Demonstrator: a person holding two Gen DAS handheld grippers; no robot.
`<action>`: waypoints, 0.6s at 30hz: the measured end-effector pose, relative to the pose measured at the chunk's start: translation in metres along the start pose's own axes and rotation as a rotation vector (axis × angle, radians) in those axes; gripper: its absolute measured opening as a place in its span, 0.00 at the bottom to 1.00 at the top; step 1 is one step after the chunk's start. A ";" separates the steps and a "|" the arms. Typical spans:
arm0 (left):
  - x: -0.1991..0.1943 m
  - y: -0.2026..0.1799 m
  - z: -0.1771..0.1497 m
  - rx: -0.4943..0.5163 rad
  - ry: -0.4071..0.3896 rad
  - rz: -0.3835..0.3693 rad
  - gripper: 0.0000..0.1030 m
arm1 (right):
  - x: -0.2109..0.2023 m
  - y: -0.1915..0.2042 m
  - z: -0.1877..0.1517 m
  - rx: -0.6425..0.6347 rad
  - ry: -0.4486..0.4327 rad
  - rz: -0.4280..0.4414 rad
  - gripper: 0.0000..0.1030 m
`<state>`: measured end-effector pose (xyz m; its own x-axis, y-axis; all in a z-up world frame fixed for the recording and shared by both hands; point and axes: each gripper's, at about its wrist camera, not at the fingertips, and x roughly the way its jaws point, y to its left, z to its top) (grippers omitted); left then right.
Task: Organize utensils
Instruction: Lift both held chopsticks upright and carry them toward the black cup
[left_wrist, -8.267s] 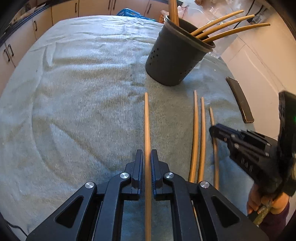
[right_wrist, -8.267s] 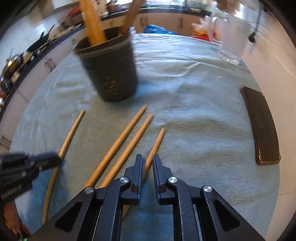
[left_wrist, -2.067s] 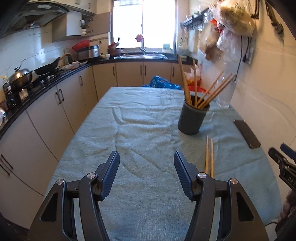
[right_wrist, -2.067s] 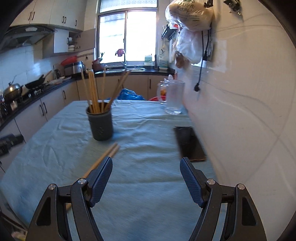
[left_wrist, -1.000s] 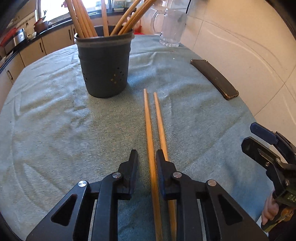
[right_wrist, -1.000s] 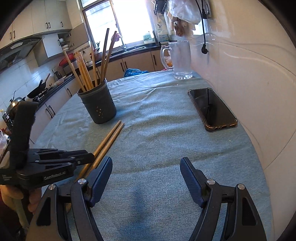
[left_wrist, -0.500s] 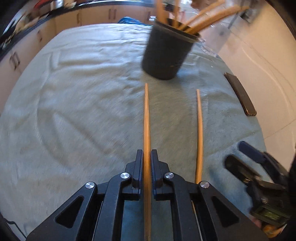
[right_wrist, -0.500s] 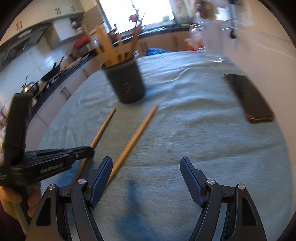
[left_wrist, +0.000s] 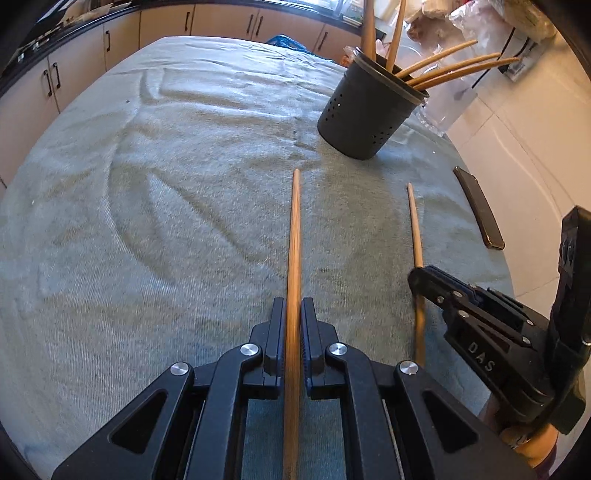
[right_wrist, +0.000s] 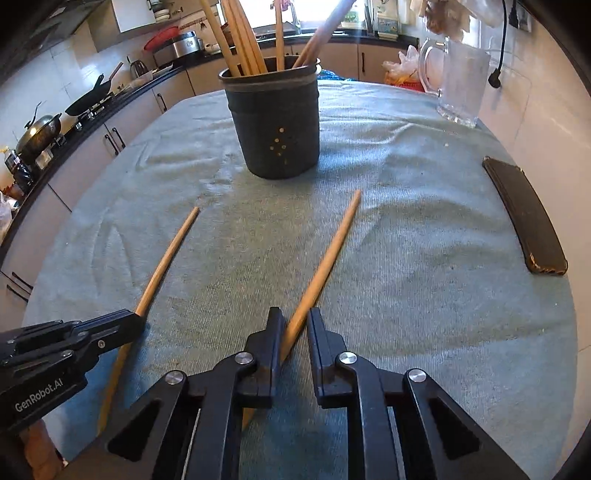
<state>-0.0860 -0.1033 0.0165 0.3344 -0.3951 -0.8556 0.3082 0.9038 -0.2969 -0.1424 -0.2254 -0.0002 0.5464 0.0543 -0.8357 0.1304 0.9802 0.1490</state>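
Observation:
My left gripper (left_wrist: 292, 306) is shut on a long wooden chopstick (left_wrist: 295, 240) that lies along the grey-green cloth and points at the black perforated holder (left_wrist: 365, 114). A second chopstick (right_wrist: 332, 251) lies slanted between the fingers of my right gripper (right_wrist: 295, 317). Those jaws are closing: the stick touches the left finger, and a gap shows at the right one. The holder (right_wrist: 277, 129) stands upright beyond both sticks with several chopsticks in it. In the right wrist view the left gripper (right_wrist: 136, 317) sits low at the left on its chopstick (right_wrist: 166, 258).
A dark phone (right_wrist: 524, 218) lies on the cloth by the right edge, near the tiled wall. A clear glass jug (right_wrist: 461, 81) stands at the back right. Kitchen counters and cabinets run behind and to the left of the table (left_wrist: 147, 184).
The right jaws have drawn in from wide apart to close around the second chopstick, and that gripper has come down over it. The left gripper stays shut on its chopstick and has shifted sideways.

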 end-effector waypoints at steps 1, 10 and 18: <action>-0.001 0.002 -0.002 -0.005 -0.002 -0.003 0.07 | -0.002 -0.001 -0.003 -0.006 0.006 -0.001 0.12; -0.016 0.010 -0.001 -0.012 0.014 -0.019 0.07 | -0.028 -0.013 -0.037 -0.062 0.044 -0.017 0.16; -0.015 0.008 0.032 0.051 0.011 0.047 0.24 | -0.021 -0.017 -0.027 -0.023 0.052 -0.008 0.31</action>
<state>-0.0600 -0.0959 0.0405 0.3398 -0.3506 -0.8727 0.3379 0.9115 -0.2346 -0.1782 -0.2380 0.0007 0.5018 0.0557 -0.8632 0.1155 0.9847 0.1307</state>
